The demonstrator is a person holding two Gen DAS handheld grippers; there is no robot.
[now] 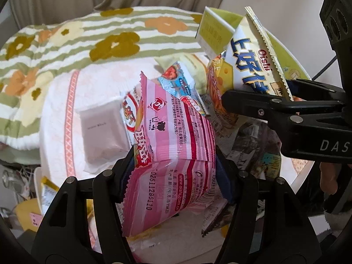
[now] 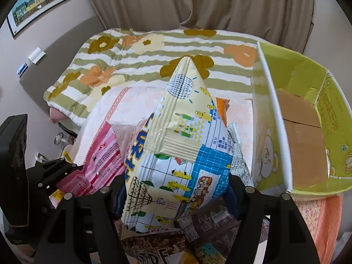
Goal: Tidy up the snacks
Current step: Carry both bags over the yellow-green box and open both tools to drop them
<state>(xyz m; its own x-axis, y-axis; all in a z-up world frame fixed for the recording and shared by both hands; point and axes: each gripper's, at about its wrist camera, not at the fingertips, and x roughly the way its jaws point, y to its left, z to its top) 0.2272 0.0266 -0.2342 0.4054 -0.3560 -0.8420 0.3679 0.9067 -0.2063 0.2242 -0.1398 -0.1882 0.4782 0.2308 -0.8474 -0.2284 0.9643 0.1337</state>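
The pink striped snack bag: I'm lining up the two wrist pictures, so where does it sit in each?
Left wrist view: the pink striped snack bag fills the lower centre, pinched between the left tongs.
Right wrist view: the same bag lies at lower left, held by the left tongs, beside the yellow-and-blue bag.
Shared landmark: the flowered striped blanket behind the pile.
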